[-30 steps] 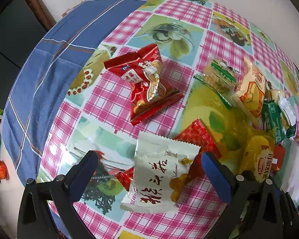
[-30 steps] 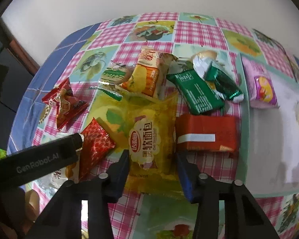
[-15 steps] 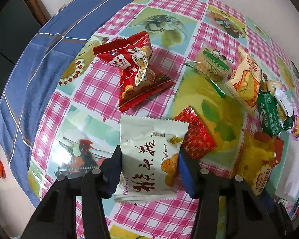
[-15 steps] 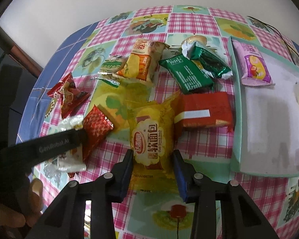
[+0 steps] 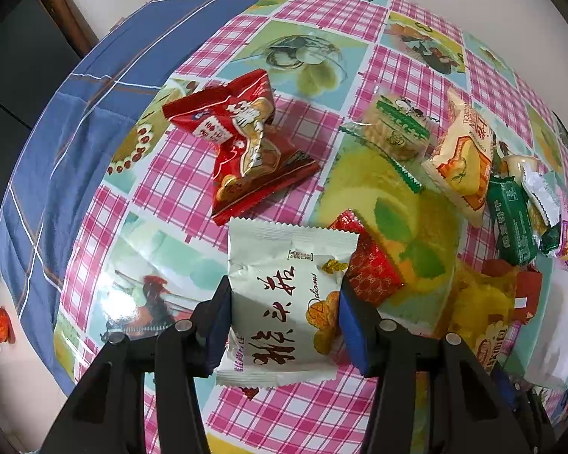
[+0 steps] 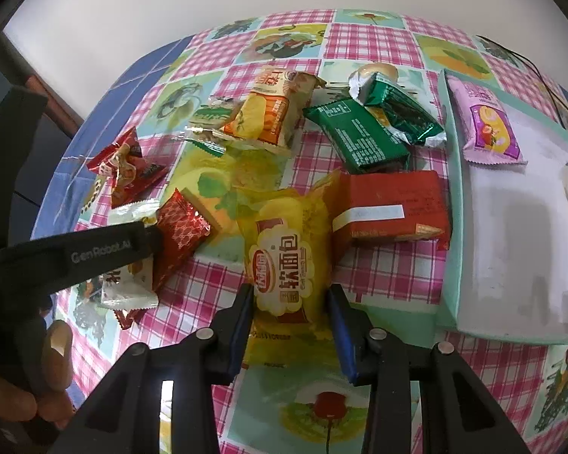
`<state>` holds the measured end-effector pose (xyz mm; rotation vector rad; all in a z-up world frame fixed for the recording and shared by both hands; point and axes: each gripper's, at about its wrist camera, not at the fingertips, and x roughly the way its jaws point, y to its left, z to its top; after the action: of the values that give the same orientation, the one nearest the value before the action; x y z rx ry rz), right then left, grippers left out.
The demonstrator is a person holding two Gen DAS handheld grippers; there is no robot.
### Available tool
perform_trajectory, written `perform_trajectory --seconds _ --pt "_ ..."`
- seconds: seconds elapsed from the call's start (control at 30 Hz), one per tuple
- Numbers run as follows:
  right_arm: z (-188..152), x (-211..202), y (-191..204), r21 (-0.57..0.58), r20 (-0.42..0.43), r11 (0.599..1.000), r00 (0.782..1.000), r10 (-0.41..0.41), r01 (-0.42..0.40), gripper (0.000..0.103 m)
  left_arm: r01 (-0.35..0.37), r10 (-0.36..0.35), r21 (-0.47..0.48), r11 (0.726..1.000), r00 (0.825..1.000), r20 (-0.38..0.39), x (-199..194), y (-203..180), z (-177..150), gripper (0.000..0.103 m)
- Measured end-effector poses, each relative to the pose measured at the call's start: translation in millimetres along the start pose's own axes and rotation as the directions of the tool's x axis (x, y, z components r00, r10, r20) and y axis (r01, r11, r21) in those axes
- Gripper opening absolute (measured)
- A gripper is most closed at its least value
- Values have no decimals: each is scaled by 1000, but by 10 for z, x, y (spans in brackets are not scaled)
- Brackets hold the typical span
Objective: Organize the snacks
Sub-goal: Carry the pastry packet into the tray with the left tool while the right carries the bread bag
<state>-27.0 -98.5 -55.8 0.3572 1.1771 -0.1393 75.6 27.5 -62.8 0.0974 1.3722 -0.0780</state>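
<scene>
Left wrist view: the left tongs (image 5: 284,316) are clamped across a white snack packet (image 5: 284,302); the right tongs (image 6: 289,325) are clamped on a yellow soft-bread packet (image 6: 284,261) — both judged light, crushable, best pinched mid-body.

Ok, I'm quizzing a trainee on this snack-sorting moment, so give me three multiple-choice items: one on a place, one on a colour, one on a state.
1. Where does the pink packet lie?
A. on the pale tray
B. under the red box
C. on the blue cloth

2. What colour is the packet in the right gripper?
A. green
B. yellow
C. white

3. How does the left gripper stand?
A. wide open above the table
B. shut on nothing
C. shut on the white packet

Answers: 1 A, it rests at the tray's far corner. 2 B, the yellow bread packet sits between the jaws. 3 C, both pads press the packet's sides.
</scene>
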Motion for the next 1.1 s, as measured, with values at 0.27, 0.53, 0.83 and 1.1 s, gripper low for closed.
perform_trajectory --seconds 0.27,0.53,0.83,1.1 --pt "25 2 2 -10 -12 1000 1000 16 -17 42 20 -20 -30 999 1000 -2 -1 11 35 53" --pt "32 -34 -57 16 -27 998 998 63 -63 40 32 -31 -40 999 999 28 -93 -13 76 53" --pt "74 -265 -84 33 18 994 994 106 -107 40 53 -49 -47 997 995 92 -385 2 171 53" --pt "102 -413 -162 41 45 996 996 83 -85 40 61 -56 -37 997 992 116 -429 -53 84 53"
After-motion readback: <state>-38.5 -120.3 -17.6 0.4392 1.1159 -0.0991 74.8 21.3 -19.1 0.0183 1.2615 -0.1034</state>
